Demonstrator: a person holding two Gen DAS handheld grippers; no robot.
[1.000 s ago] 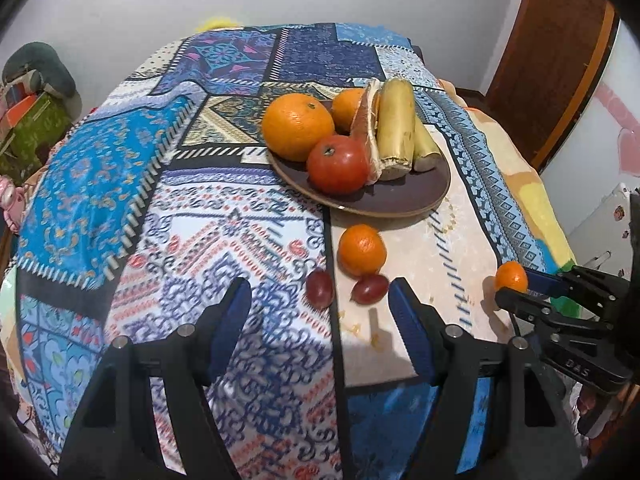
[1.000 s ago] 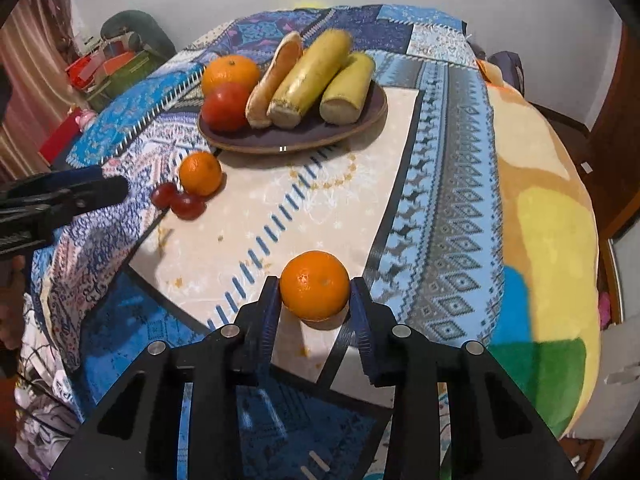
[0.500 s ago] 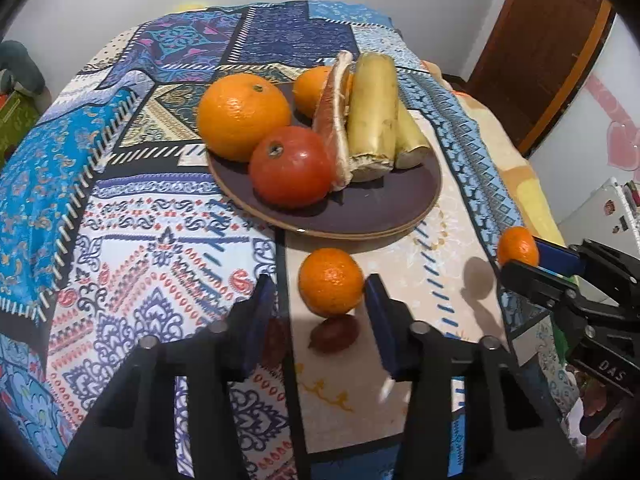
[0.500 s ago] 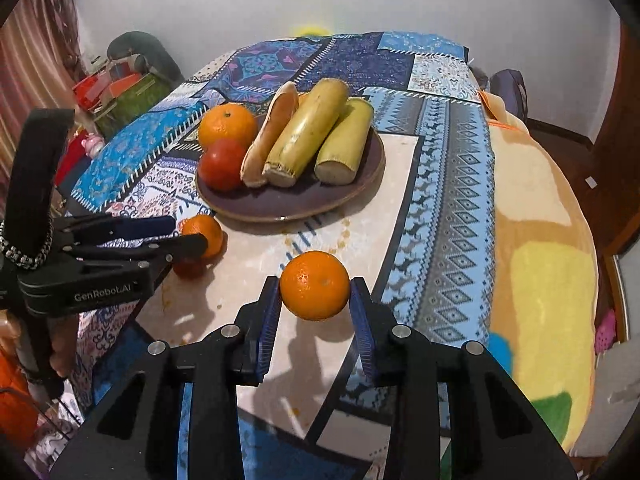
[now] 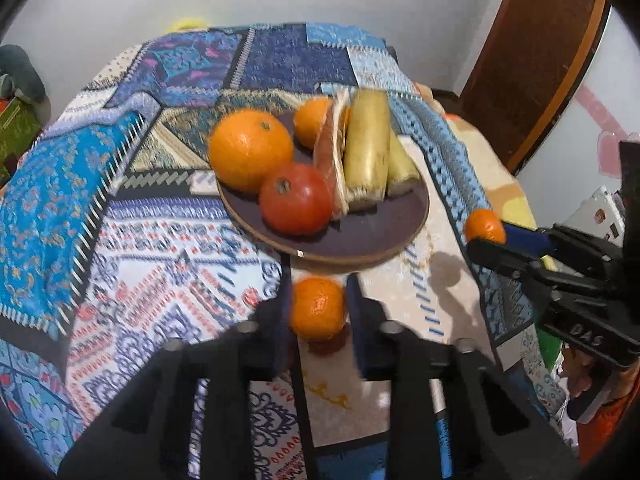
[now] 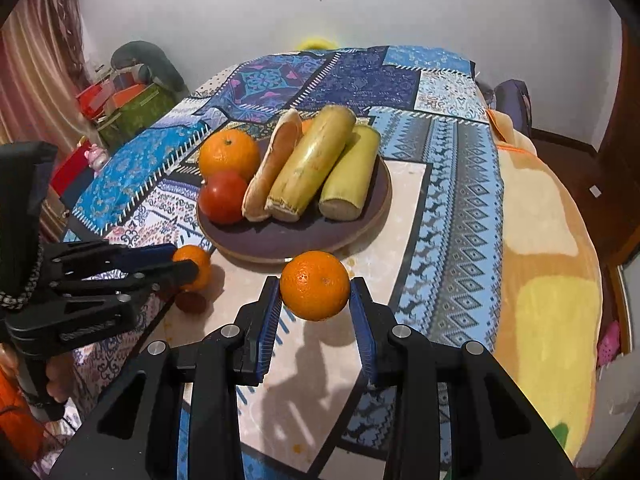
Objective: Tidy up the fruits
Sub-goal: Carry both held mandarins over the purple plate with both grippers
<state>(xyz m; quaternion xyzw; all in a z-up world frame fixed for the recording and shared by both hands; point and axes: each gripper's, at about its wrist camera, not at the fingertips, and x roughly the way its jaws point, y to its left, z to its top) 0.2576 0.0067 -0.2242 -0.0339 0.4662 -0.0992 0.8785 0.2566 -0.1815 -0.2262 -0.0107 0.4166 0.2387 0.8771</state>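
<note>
Your left gripper (image 5: 318,304) has just been closing, and its pads now pinch the small orange (image 5: 318,307) that sits on the patterned cloth (image 5: 160,248) just in front of the plate (image 5: 360,236); lift it straight up before you swing toward the plate, because a dark red fruit (image 5: 328,343) lies touching or almost touching it underneath and a sideways drag would likely roll that one away. Your right gripper (image 6: 316,300) is clamped on a second orange (image 6: 315,285), held clear of the cloth with its shadow below, close to the plate's near rim. The open spot on the plate looks to be the bare front part, so set one orange down there first and bring the other in afterwards (two grippers arriving together would crowd each other). Lower gently, since the tomato (image 5: 296,198) and big orange (image 5: 251,150) could be nudged. Hard to make out: the left view is blurred, the dark fruit is mostly hidden behind the held orange, and whether a second dark fruit lies under your left fingers cannot be told. Another orange (image 5: 314,126) at the back of the plate is partly covered by the long pale pieces (image 5: 366,148).
</note>
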